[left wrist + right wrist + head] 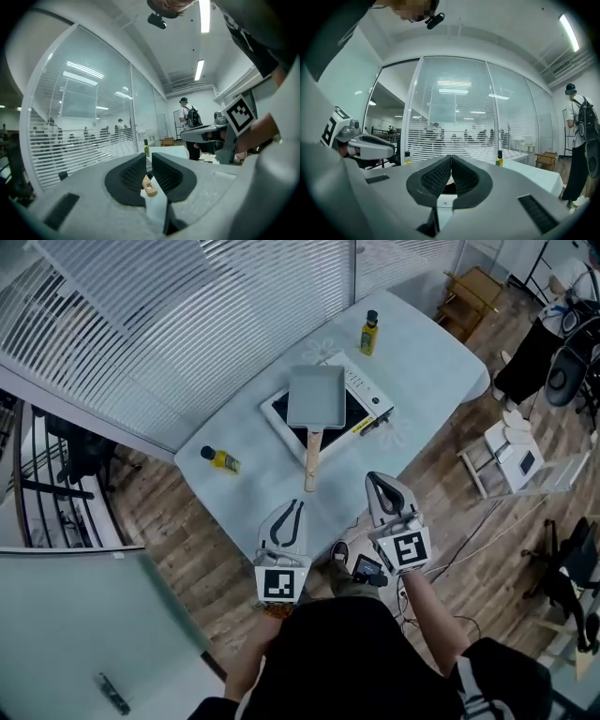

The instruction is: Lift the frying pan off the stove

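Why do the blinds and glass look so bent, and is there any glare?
Head view: wide lens bows the white slatted blinds; even light, the grey rectangular frying pan sharp. Left gripper view: dark corners, the ceiling strip light glares. Right gripper view: the glass wall curves too.

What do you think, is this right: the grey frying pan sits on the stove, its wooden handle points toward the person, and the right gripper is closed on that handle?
Not quite. The right gripper is shut on nothing: the head view shows it apart from the handle, nearer the person. The frying pan does sit on the stove, handle toward the person.
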`<state>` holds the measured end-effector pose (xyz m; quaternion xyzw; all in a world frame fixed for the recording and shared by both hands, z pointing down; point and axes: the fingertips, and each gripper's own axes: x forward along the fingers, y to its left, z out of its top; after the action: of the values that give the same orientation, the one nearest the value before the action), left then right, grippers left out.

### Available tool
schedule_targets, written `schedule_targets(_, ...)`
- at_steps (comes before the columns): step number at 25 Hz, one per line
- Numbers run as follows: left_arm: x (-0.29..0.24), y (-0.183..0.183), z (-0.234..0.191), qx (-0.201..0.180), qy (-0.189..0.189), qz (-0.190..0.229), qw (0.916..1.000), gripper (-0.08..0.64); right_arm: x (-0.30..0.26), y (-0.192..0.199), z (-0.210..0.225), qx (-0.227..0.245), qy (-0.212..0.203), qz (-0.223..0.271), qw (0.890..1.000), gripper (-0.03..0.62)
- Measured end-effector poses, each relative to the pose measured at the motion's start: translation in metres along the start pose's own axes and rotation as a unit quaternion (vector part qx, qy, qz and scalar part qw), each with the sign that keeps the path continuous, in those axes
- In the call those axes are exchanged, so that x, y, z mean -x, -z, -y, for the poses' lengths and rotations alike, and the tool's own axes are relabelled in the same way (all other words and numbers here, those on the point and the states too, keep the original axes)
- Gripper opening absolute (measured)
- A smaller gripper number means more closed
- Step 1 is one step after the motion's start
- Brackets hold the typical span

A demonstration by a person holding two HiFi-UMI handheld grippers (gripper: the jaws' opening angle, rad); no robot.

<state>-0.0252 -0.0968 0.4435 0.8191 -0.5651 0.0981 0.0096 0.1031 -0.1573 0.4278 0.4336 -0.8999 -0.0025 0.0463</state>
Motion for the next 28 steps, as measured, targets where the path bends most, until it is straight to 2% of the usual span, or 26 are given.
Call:
schedule_targets(2, -0.015, 0.014, -0.002, 0.03, 0.049, -0.019, 0.9982, 0.034, -0.007, 0.008, 0.004, -0.004, -0.003, -0.01, 1.0, 0.003)
schedule_targets(4, -0.032, 0.025, -0.012, 0.075, 0.1, -0.039, 0.9913, 0.039, -0.014, 0.013, 0.009, -0.008, -0.006, -0.019, 1.0, 0.003)
schedule_targets(7, -0.053, 0.034, -0.04, 0.157, 0.127, -0.051, 0.978, 0.055, -0.024, 0.016, 0.023, -0.01, -0.008, -0.031, 0.999, 0.003)
schedule_targets(9, -0.065, 0.045, -0.049, 0.214, 0.158, -0.073, 0.9611, 0.097, -0.026, 0.015, 0.031, -0.005, -0.007, -0.038, 0.999, 0.003)
schedule_targets(10, -0.07, 0.051, -0.051, 0.252, 0.179, -0.091, 0.9467, 0.104, -0.029, 0.014, 0.033, -0.001, -0.011, -0.039, 0.999, 0.003)
schedule_targets(11, -0.074, 0.057, -0.051, 0.3, 0.204, -0.109, 0.9257, 0.12, -0.032, 0.014, 0.034, 0.001, -0.02, -0.038, 0.999, 0.003)
schedule_targets(12, -0.079, 0.061, -0.049, 0.357, 0.231, -0.123, 0.8968, 0.156, -0.035, 0.013, 0.033, 0.0, -0.033, -0.037, 0.999, 0.003)
schedule_targets(14, -0.087, 0.064, -0.043, 0.475, 0.284, -0.132, 0.8221, 0.217, -0.04, 0.019, 0.031, -0.002, -0.071, -0.049, 0.996, 0.003)
schedule_targets(15, -0.09, 0.065, -0.04, 0.518, 0.306, -0.137, 0.7867, 0.237, -0.044, 0.023, 0.029, -0.001, -0.09, -0.057, 0.994, 0.003)
schedule_targets(16, -0.092, 0.066, -0.038, 0.541, 0.324, -0.145, 0.7623, 0.25, -0.05, 0.027, 0.027, 0.0, -0.105, -0.061, 0.993, 0.003)
schedule_targets(17, -0.094, 0.068, -0.035, 0.545, 0.339, -0.156, 0.7505, 0.252, -0.056, 0.029, 0.026, 0.0, -0.115, -0.062, 0.991, 0.003)
schedule_targets(19, -0.099, 0.073, -0.03, 0.542, 0.357, -0.173, 0.7408, 0.255, -0.066, 0.032, 0.027, -0.005, -0.122, -0.065, 0.99, 0.003)
schedule_targets(22, -0.102, 0.073, -0.027, 0.565, 0.369, -0.172, 0.7174, 0.256, -0.077, 0.037, 0.025, -0.011, -0.129, -0.073, 0.989, 0.003)
schedule_targets(23, -0.103, 0.071, -0.027, 0.571, 0.37, -0.169, 0.7131, 0.256, -0.08, 0.039, 0.023, -0.012, -0.132, -0.077, 0.988, 0.003)
schedule_targets(28, -0.108, 0.072, -0.025, 0.575, 0.372, -0.158, 0.7111, 0.256, -0.087, 0.045, 0.019, -0.009, -0.151, -0.091, 0.984, 0.003)
